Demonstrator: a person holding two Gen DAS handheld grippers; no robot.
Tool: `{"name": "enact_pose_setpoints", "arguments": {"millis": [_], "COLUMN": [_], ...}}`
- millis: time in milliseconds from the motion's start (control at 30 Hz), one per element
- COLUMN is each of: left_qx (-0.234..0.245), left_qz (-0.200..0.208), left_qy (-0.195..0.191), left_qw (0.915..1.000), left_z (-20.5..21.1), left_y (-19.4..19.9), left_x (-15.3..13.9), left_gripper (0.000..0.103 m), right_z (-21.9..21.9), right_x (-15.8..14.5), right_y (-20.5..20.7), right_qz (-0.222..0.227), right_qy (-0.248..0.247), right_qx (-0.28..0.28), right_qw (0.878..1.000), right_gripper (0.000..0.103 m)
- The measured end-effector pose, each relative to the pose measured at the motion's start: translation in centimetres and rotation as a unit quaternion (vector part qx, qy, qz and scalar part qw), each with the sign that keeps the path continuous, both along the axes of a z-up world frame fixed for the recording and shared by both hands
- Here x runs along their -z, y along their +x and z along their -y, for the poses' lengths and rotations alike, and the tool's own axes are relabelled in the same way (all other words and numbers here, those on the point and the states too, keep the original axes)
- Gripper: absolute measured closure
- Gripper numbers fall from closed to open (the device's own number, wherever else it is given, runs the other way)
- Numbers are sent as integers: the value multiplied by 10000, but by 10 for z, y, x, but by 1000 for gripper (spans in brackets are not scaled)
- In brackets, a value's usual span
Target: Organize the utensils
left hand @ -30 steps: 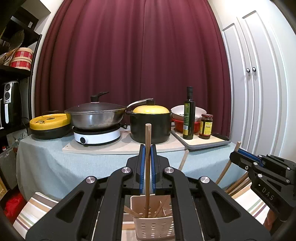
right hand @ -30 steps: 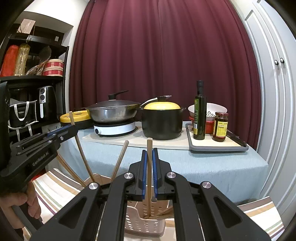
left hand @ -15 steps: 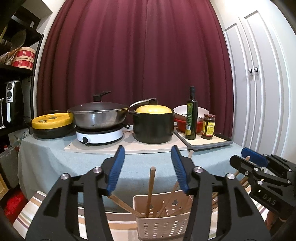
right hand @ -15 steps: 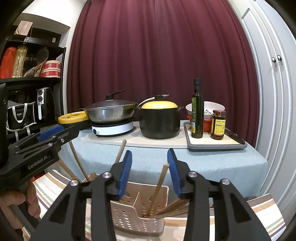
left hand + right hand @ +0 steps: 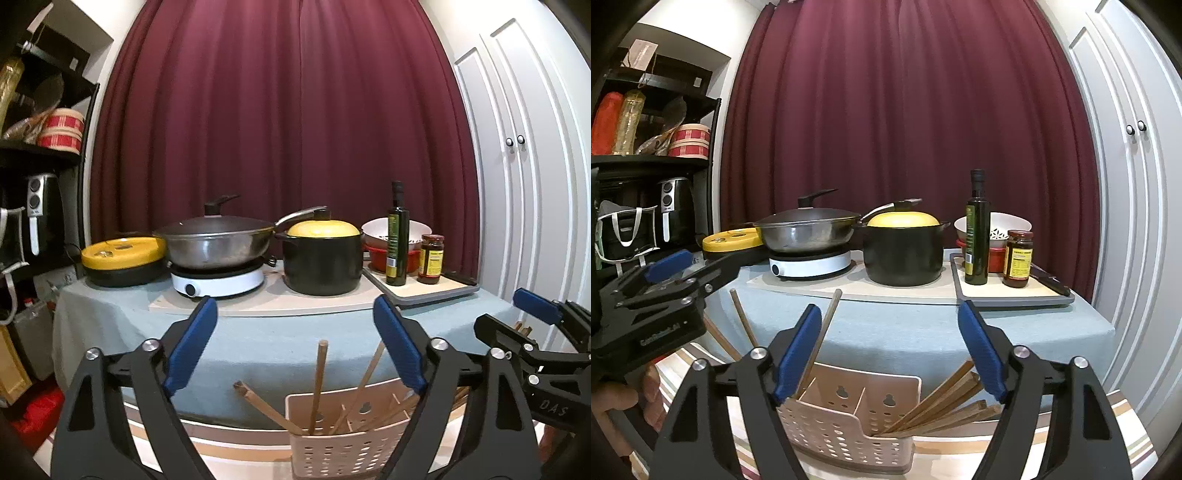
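Both grippers hang with jaws spread wide and empty. Below and between the blue pads of the left gripper (image 5: 291, 349) sits the perforated beige plastic holder (image 5: 343, 448), wooden chopsticks (image 5: 317, 384) standing and leaning in it. The right wrist view alone shows the holder's inner dividers and keyhole slots, with a bundle of square-sectioned chopsticks (image 5: 945, 402) fanned low toward the right jaw of the right gripper (image 5: 890, 350), and one round stick (image 5: 822, 334) rising just beside the left pad. It also shows a hand (image 5: 631, 402) gripping the other tool's handle at far left, and the striped cloth (image 5: 1123, 439) under the holder. The left wrist view shows the right gripper off beyond its right jaw. Ahead of both pairs of jaws: a glossy black pot with a yellow lid (image 5: 323, 262) and a steel wok (image 5: 218, 247).
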State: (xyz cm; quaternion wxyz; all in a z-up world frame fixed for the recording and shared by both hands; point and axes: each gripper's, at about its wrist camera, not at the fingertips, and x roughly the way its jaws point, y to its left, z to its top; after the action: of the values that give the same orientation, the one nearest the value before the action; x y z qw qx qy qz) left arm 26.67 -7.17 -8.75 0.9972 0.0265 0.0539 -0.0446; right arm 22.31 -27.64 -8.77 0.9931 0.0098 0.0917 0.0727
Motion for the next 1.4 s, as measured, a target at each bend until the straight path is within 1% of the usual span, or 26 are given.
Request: {"name": "enact_pose_setpoints", "arguments": {"millis": [200,300,500,700,800,967,1200,1400], "left_qx": [-122,-206,-328,-376,-479,-395,-297,-302], "left_qz": [98,32,-97,-403,-549,-753,-729,-442], "left_qy": [52,114,234,185,233,162,204,167], "left_qw": [9999,9997,9991,9983,9971,9963,9967,9984], "left_z": [-3,-4,-8,-14,-16,-23,-21,-22], "left_y": [-11,-16,-33,-52,-67,-93,-138,-177], "left_x": [-5,-6,-4,0,5,13,9,-7], "left_gripper": [9,6,4,4,4,4,4,4], "right_z": [1,1,4,7,8,11,9,8], "right_x": [-1,-2,-1,4,6,9,6,-7], "right_y": [-5,-10,-23,-44,-57,-82,-119,-150], "right_qz": [0,23,-86,-263,-333,-467,-534,-440], "right_qy": [-26,-27,-9,63,21,38,-50,-48], "right_qx": [159,217,379,501,554,611,567,546], "right_qw": [9999,9998,9992,9984,9979,9970,9969,9975], "right_gripper": [19,18,17,17,17,17,17,17]}}
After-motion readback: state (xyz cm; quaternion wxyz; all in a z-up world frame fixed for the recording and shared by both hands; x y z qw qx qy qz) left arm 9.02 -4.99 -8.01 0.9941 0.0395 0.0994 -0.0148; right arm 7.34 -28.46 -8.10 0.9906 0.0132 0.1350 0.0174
